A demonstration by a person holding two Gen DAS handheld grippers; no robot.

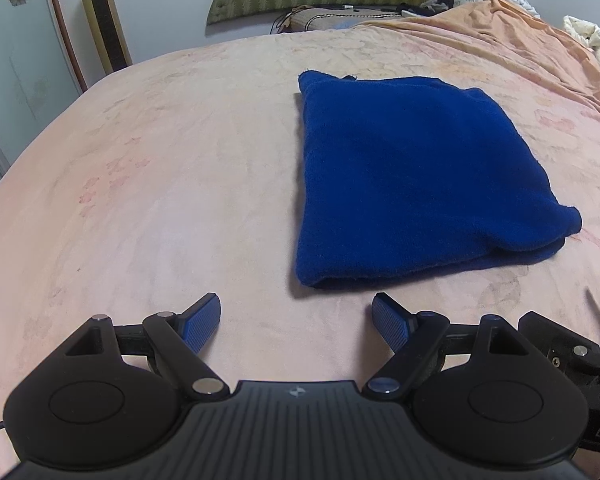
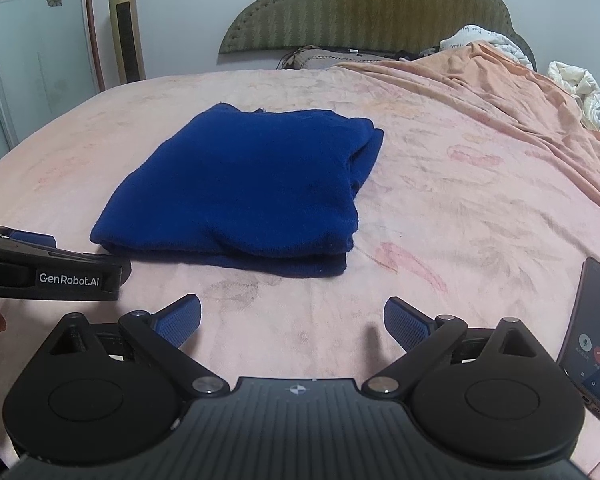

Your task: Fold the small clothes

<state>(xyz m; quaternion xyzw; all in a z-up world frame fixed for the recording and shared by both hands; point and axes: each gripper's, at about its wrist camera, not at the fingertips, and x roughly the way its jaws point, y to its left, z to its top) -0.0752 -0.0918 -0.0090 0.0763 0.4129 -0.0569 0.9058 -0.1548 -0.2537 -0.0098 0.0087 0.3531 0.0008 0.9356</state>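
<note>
A dark blue cloth (image 1: 412,176) lies folded in a thick rectangle on the pink bed sheet (image 1: 160,184). It also shows in the right wrist view (image 2: 244,192), ahead and to the left. My left gripper (image 1: 296,320) is open and empty, just short of the cloth's near edge and to its left. My right gripper (image 2: 292,320) is open and empty, a little short of the cloth's near right corner. The left gripper's body (image 2: 48,272) shows at the left edge of the right wrist view, next to the cloth's near left corner.
A phone (image 2: 592,340) with a lit call screen lies on the bed at my right. A crumpled orange blanket (image 2: 500,92) and white bedding (image 2: 576,84) are heaped at the far right. A green headboard (image 2: 372,8) and a gold tower fan (image 2: 126,28) stand behind.
</note>
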